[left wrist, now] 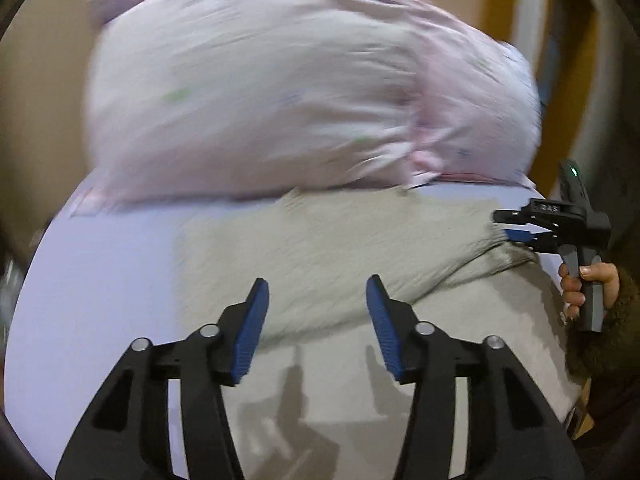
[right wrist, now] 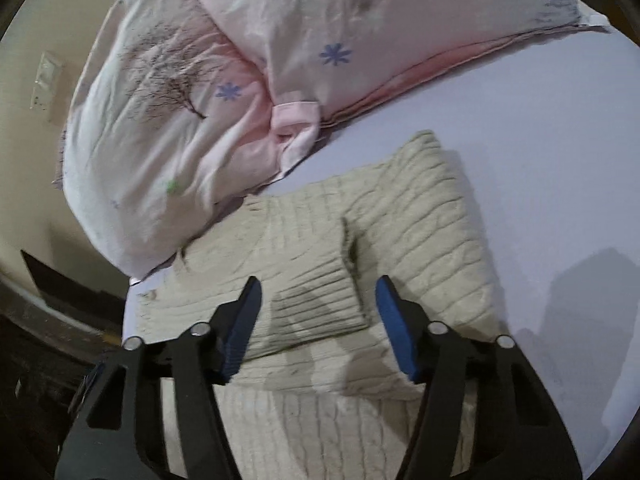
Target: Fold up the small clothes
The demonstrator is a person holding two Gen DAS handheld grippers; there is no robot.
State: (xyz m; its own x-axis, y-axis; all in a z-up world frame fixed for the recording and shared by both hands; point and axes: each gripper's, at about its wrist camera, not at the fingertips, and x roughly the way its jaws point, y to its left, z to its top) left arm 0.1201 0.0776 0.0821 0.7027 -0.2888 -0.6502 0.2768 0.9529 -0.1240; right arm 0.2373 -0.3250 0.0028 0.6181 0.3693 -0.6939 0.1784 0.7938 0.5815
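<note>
A cream cable-knit sweater (left wrist: 328, 248) lies on the pale lilac bed sheet (left wrist: 100, 280), partly folded over itself. In the right wrist view the sweater (right wrist: 420, 232) has a ribbed sleeve cuff (right wrist: 320, 304) lying across its body. My left gripper (left wrist: 318, 286) is open and empty above the sweater's near side. My right gripper (right wrist: 318, 284) is open and empty, its jaws on either side of the ribbed cuff and just above it. The right gripper also shows in the left wrist view (left wrist: 516, 226), at the sweater's right edge.
Pink-white printed pillows (left wrist: 304, 88) lie along the head of the bed just behind the sweater, and show in the right wrist view (right wrist: 168, 120). A beige wall (right wrist: 36, 152) stands behind. Bare sheet (right wrist: 560, 160) lies to the sweater's right.
</note>
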